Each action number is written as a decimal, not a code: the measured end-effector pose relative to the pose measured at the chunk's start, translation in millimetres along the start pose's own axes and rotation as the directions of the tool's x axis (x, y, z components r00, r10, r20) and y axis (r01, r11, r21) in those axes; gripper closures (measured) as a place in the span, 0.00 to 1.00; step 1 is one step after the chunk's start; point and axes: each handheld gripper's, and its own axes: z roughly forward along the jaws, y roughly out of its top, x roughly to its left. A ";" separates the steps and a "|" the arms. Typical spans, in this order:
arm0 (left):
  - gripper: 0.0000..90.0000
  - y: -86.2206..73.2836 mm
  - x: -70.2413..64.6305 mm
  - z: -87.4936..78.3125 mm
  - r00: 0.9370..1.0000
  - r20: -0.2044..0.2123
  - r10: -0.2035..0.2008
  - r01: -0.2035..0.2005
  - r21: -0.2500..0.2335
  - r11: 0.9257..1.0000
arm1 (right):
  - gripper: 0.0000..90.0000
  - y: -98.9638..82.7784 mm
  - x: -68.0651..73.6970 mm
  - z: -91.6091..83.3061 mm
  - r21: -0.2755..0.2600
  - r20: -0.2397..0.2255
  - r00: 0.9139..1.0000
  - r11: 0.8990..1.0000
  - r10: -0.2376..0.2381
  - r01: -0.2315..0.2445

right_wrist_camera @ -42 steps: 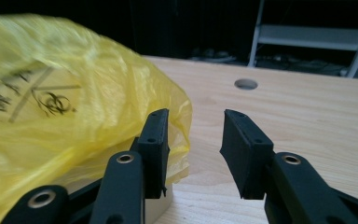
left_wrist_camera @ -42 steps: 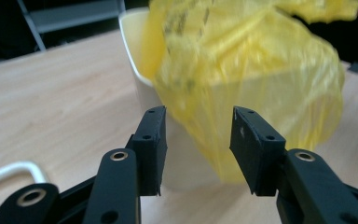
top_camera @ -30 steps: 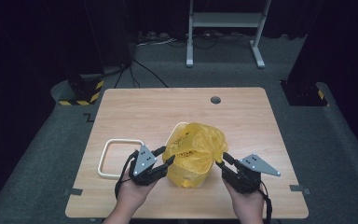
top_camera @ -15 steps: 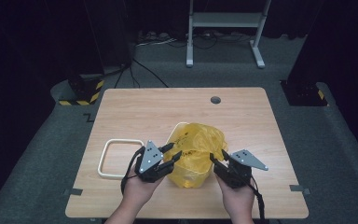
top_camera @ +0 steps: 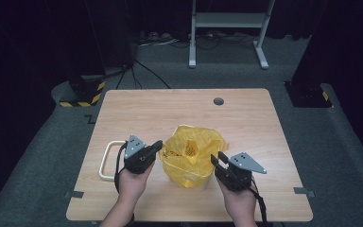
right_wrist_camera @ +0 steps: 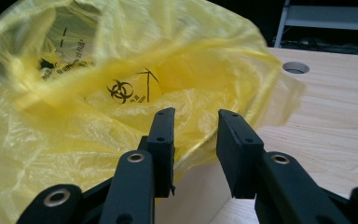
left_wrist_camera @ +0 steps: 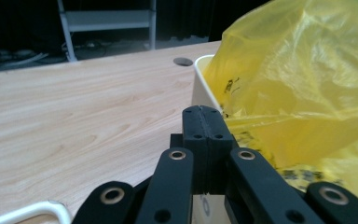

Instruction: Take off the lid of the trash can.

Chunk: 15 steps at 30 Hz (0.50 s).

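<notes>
A yellow plastic bag (top_camera: 189, 153) with a biohazard mark (right_wrist_camera: 121, 91) lines a small white bin (left_wrist_camera: 200, 81) in the middle of the table. My left gripper (top_camera: 157, 147) is at the bag's left side. Its jaws (left_wrist_camera: 203, 116) have just been closing and now meet, with no film showing between them; the bag lies against the right jaw. My right gripper (top_camera: 216, 160) is at the bag's right side. Its jaws (right_wrist_camera: 196, 135) have been closing but stand apart, with the bag's rim and the bin's white wall (right_wrist_camera: 200, 186) in the gap, untouched.
A white rounded rectangular ring (top_camera: 105, 161) lies flat on the wooden table (top_camera: 170, 113) to the left of my left hand. A cable hole (top_camera: 218, 101) is toward the far edge. A metal stand (top_camera: 227, 28) stands on the floor beyond.
My left gripper's jaws have come together and the hand has shifted a little along the bag's left side. My right gripper has edged left toward the bag, with its gap slightly narrower.
</notes>
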 end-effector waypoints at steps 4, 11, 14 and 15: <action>1.00 -5.4 -1.0 10.3 1.000 0.022 0.007 -0.007 0.036 0.999 | 0.76 -0.2 -1.5 -0.7 0.001 -0.012 1.000 1.000 0.001 -0.001; 1.00 -11.1 -14.3 6.8 0.997 0.070 0.027 -0.030 0.052 0.998 | 0.79 0.0 -6.6 -3.5 0.001 -0.024 0.999 1.000 -0.024 0.024; 1.00 -14.8 -23.5 2.6 0.994 0.102 0.026 -0.032 0.057 0.998 | 0.81 0.2 -14.3 -5.7 0.008 -0.017 1.000 1.000 -0.015 0.015; 1.00 -16.4 -27.7 1.3 0.992 0.121 0.029 -0.037 0.058 0.998 | 0.81 0.3 -18.1 -6.6 0.013 -0.014 1.000 1.000 -0.013 0.013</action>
